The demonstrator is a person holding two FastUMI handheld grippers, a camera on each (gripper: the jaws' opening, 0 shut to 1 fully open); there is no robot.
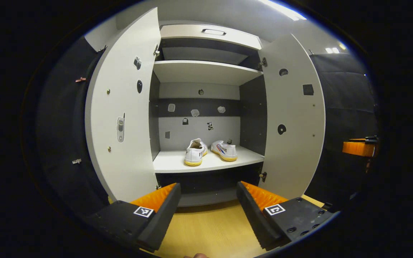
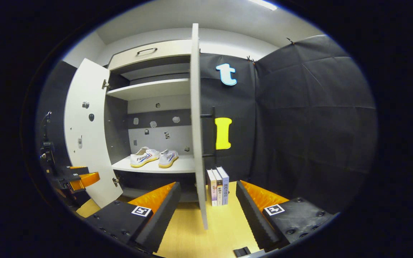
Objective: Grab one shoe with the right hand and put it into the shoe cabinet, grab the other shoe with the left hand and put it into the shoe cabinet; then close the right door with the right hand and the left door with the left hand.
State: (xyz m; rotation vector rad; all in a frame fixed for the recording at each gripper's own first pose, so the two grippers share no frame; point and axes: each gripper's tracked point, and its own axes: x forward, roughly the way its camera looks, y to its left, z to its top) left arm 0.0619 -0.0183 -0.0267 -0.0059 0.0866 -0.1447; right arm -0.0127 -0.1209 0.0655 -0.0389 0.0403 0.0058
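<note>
Both shoes (image 1: 210,152) sit on the shelf (image 1: 170,165), doors (image 1: 124,118) seemingly wide; both grippers (image 1: 208,211) gape, empty.

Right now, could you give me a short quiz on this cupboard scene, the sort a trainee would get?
1. True or false: both white shoes already sit on a shelf inside the shoe cabinet.
2. How do the right door and left door stand? A: both shut. B: both open. C: one shut.
3. Fill in: beside the right door, three ____ stand upright on the wooden floor.

Key
1. True; they stand side by side.
2. B. The left tongs and right tongs are open and hold nothing.
3. Books.
</note>
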